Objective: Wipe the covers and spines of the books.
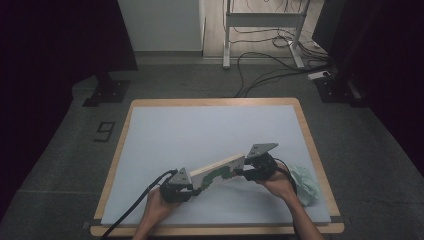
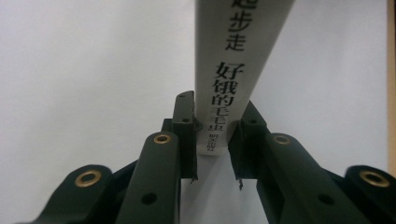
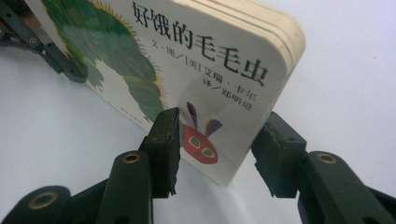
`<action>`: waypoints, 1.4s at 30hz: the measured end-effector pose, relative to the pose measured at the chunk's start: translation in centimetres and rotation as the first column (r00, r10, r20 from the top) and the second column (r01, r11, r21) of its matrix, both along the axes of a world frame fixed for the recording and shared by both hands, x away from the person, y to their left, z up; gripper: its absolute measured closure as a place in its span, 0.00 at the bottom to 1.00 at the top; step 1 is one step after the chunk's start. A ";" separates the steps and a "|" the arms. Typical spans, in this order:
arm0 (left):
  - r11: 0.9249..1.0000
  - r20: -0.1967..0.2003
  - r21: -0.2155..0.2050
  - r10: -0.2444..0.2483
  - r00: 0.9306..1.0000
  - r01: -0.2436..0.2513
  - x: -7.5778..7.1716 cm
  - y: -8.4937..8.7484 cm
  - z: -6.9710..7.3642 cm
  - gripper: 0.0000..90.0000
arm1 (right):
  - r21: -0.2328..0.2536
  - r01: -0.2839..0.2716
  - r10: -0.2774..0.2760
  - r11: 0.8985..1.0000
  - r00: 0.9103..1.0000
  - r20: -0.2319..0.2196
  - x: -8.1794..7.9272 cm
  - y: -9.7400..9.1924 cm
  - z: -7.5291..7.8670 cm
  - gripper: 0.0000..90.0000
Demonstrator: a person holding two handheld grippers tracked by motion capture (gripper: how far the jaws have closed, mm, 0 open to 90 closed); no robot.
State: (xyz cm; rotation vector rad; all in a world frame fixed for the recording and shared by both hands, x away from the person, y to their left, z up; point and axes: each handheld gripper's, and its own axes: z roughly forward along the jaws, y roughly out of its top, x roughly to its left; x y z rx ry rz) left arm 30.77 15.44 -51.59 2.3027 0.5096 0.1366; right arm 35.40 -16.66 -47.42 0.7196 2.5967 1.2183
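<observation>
I clamp my left hand-held gripper (image 2: 212, 140) on the board book's (image 1: 216, 174) spine end, my right hand-held gripper (image 3: 219, 154) pinching its far corner — steadying it between both.

From my seat at the controls I see a wooden table (image 1: 306, 131) topped by a pale board (image 1: 210, 135), standing on a grey floor (image 1: 60, 165). At twelve o'clock a white wall panel (image 1: 160, 25) rises; at one o'clock a white desk frame (image 1: 260, 30) stands amid black cables (image 1: 265, 65). Dark curtains (image 1: 50, 45) hang at ten and two o'clock. Light is dim.
</observation>
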 end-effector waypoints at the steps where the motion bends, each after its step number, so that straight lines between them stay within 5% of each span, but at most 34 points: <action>1: 1.000 0.004 0.003 -0.001 1.000 0.001 0.2 0.2 0.1 0.83 | 0.001 0.002 -0.002 1.000 1.000 0.000 0.1 0.2 0.0 0.58; 13: 0.999 0.024 0.031 0.043 0.999 -0.044 3.1 2.3 0.0 0.81 | -0.007 0.026 -0.026 1.000 0.999 0.038 2.5 2.9 0.4 0.58; 25: 0.993 -0.032 -0.050 0.107 0.994 -0.109 3.4 2.4 -0.2 0.71 | 0.010 0.030 -0.030 0.999 1.000 0.009 2.8 2.7 -0.2 0.57; 38: 0.983 -0.064 -0.133 0.119 0.991 -0.126 2.8 2.8 1.8 0.53 | 0.015 0.025 -0.026 1.000 1.000 0.011 2.3 2.6 -0.1 0.53; 42: 0.981 -0.043 -0.138 0.132 0.990 -0.137 2.4 2.6 2.1 0.48 | 0.018 0.022 -0.022 1.000 1.000 0.014 2.1 2.6 0.0 0.51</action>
